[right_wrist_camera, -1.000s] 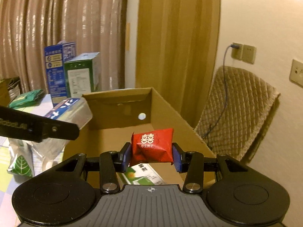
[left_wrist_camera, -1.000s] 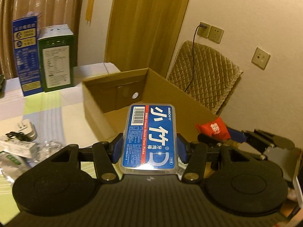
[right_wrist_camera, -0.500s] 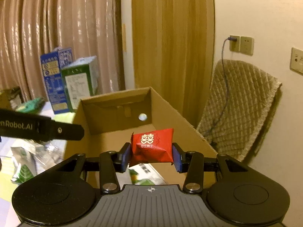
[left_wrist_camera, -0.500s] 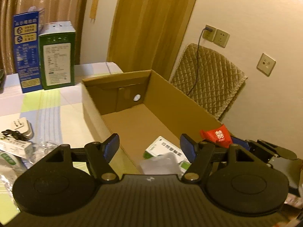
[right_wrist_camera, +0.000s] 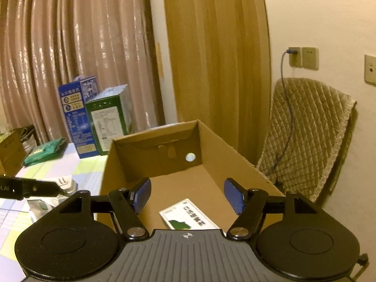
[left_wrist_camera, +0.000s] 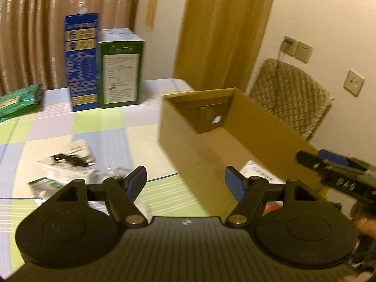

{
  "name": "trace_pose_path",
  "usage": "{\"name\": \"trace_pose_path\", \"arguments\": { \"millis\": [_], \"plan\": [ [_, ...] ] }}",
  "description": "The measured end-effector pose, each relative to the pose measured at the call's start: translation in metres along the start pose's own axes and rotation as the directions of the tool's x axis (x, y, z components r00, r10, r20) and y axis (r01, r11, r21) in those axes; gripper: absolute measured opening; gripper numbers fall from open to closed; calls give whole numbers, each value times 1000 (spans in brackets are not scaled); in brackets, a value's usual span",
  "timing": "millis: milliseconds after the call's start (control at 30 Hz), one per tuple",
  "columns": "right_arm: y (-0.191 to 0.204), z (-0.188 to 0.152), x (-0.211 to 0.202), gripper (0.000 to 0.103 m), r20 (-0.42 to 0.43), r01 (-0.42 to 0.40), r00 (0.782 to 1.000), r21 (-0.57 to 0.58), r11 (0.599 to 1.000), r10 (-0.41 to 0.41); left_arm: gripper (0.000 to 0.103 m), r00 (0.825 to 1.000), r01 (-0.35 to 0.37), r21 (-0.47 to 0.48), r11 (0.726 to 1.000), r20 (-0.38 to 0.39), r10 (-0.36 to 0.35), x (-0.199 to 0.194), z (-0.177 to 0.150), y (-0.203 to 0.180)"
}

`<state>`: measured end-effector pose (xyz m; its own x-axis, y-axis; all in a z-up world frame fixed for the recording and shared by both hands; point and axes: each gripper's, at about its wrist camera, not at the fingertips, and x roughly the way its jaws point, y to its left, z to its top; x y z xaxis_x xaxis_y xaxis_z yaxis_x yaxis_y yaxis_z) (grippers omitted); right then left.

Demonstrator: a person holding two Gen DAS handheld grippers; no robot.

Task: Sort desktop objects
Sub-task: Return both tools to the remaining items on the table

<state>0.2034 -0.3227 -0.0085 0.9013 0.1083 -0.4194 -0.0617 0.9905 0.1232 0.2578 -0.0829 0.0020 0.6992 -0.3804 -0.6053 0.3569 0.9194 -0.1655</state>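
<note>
An open cardboard box (left_wrist_camera: pixel 263 117) (right_wrist_camera: pixel 218 141) stands on the checked tablecloth. A white and green packet (right_wrist_camera: pixel 188 215) lies on its floor, also partly seen in the left wrist view (left_wrist_camera: pixel 257 172). My left gripper (left_wrist_camera: pixel 185 181) is open and empty, over the box's near left wall. My right gripper (right_wrist_camera: pixel 186 193) is open and empty above the box; it shows from the side in the left wrist view (left_wrist_camera: pixel 329 164). A white charger with a black cable (left_wrist_camera: pixel 70 157) and clear wrapped packets (left_wrist_camera: pixel 51 183) lie on the table to the left.
A blue carton (left_wrist_camera: pixel 81 63) and a green carton (left_wrist_camera: pixel 121 70) stand at the table's far edge, with a green pouch (left_wrist_camera: pixel 18 99) further left. A chair with a quilted cover (right_wrist_camera: pixel 305 136) stands by the wall behind the box.
My left gripper let go of the blue floss pick case, then swung left. My right gripper opened and the red packet is gone from its fingers.
</note>
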Motion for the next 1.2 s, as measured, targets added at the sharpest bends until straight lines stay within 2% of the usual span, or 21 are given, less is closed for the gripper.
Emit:
{"name": "trace_pose_path", "arguments": {
  "millis": [200,400,633,767,1000,1200],
  "plan": [
    [27,2,-4,67,27,-87,996,-44,995,88,71,996,-84,-18,996,-14,84,-13,-10,37],
    [61,-2,-2,67,21,-174,984,-89,981,177,73,985,-168,-39,985,-34,166,-24,-23,75],
    [117,-15,-4,67,-3,-270,961,-211,940,275,73,973,-231,-74,970,-42,229,-38,-33,112],
    [148,-29,0,67,-55,-332,942,-266,905,330,75,965,-262,-89,961,-54,258,-43,-39,130],
    [180,-51,23,67,-164,-374,926,-303,877,339,77,955,-291,-112,950,-86,282,-46,-52,153],
    [187,-65,43,67,-213,-365,927,-333,869,308,79,960,-271,-140,953,-115,256,-36,-55,162]
  ]
}}
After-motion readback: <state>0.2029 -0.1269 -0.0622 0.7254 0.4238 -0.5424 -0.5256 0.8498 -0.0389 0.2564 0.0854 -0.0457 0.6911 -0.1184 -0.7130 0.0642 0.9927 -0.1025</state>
